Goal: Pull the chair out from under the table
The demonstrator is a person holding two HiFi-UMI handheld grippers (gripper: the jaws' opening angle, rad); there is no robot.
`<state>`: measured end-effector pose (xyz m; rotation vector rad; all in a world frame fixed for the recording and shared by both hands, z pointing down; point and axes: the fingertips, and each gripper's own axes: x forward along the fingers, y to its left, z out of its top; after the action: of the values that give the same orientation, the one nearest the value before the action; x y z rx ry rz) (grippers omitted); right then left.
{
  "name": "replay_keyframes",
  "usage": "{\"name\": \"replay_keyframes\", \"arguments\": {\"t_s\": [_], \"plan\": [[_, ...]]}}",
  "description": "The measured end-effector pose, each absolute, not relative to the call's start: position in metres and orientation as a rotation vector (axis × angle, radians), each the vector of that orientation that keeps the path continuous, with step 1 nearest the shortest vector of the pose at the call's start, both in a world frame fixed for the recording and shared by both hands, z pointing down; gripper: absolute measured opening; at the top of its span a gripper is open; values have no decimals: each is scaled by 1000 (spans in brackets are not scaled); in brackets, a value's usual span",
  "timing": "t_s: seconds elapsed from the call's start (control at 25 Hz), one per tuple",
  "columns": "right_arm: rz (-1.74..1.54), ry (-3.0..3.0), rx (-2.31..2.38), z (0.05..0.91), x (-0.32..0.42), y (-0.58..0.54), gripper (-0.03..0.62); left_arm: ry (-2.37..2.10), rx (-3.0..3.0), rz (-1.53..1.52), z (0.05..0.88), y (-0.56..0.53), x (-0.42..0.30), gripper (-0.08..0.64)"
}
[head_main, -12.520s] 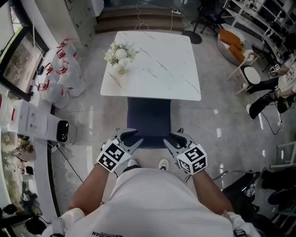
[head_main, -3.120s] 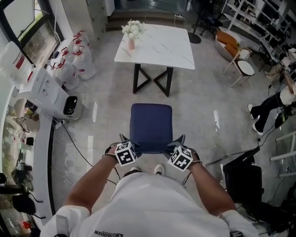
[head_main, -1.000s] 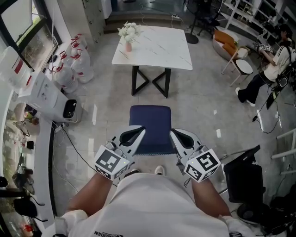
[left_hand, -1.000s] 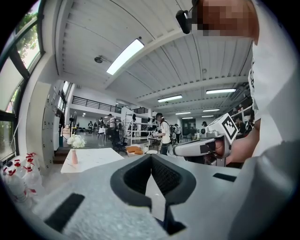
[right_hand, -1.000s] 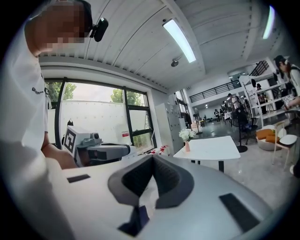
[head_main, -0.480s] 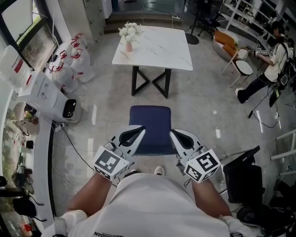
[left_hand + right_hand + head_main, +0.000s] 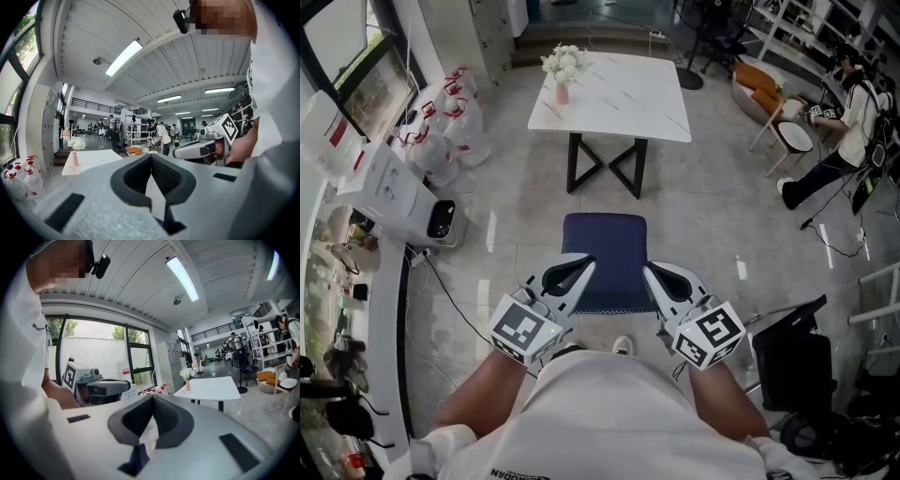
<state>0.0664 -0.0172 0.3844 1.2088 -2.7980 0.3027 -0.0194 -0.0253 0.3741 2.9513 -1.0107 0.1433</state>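
Observation:
The dark blue chair (image 7: 605, 255) stands on the tiled floor, well apart from the white marble table (image 7: 614, 94), which has black crossed legs. Both grippers hover above the chair's near end, close to my body. My left gripper (image 7: 584, 264) is over its near left corner, jaws shut and empty. My right gripper (image 7: 650, 271) is over the near right corner, also shut with nothing in it. In the left gripper view the closed jaws (image 7: 151, 157) point level, with the right gripper (image 7: 201, 149) beside them. In the right gripper view the closed jaws (image 7: 152, 398) face the table (image 7: 211, 387).
A vase of white flowers (image 7: 562, 66) stands on the table's far left corner. White bags (image 7: 441, 131) and a white counter with boxes (image 7: 384, 192) line the left. A black case (image 7: 787, 361) lies at the right. A person (image 7: 844, 122) stands at the far right.
Since 12.5 s ago the chair has come out from under the table. Since 3.1 s ago both grippers have left its near edge and risen. Over the last second only the distant person moved.

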Motion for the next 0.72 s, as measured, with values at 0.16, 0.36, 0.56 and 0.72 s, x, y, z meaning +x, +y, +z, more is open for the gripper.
{"name": "replay_keyframes", "arguments": {"t_s": [0.16, 0.36, 0.56, 0.72], "plan": [[297, -2799, 1207, 384, 66, -16, 5, -1022, 2947, 150, 375, -26, -22, 8], [295, -2797, 1211, 384, 68, -15, 3, -1034, 2947, 153, 374, -26, -24, 8], [304, -2791, 1220, 386, 68, -15, 3, -1031, 2959, 155, 374, -25, -23, 8], [300, -2791, 1220, 389, 68, -13, 3, -1036, 2961, 177, 377, -23, -22, 8]]}}
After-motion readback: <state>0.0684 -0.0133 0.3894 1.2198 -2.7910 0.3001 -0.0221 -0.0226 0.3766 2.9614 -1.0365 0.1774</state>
